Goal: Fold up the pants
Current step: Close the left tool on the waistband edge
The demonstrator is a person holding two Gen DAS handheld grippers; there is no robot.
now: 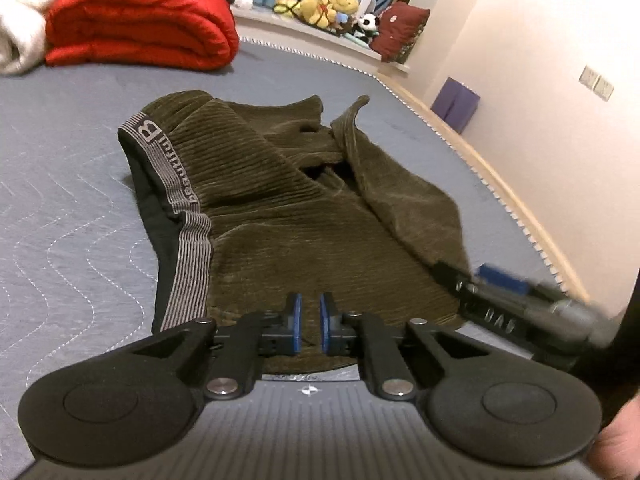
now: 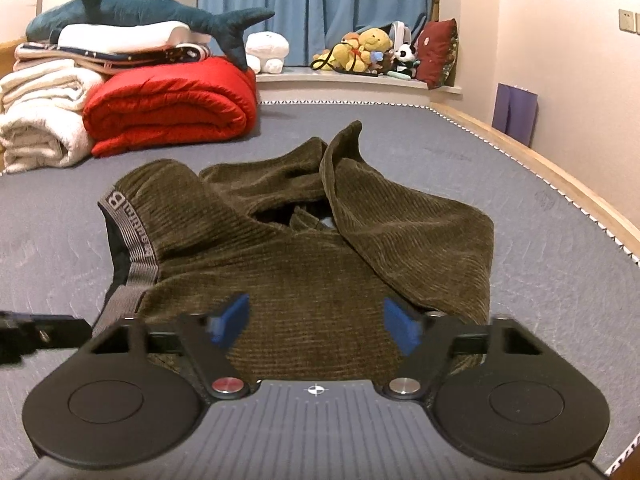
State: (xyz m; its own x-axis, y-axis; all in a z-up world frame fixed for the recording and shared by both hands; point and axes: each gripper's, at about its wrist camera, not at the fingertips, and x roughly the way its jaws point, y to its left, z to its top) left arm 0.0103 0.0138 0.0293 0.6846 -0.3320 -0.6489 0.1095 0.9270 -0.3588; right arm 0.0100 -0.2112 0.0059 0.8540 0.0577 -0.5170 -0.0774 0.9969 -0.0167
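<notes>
Olive corduroy pants (image 2: 304, 248) heaped loosely on the grey quilted bed (image 1: 60, 184), striped waistband (image 1: 176, 184) to the left, near hem cut off behind both gripper bodies. Left gripper (image 1: 310, 322) over the near edge of the fabric, blue pads almost together, nothing visibly pinched between them. Right gripper (image 2: 316, 322) half spread above the cloth, pads blurred, no grasp seen. Farther back, a rolled red quilt (image 2: 172, 108) beside folded white blankets (image 2: 40, 120), a plush shark (image 2: 144, 12) on top. Beyond, a window ledge with stuffed toys (image 2: 368, 50), blue curtains (image 2: 316, 4), pale wall to the right.
</notes>
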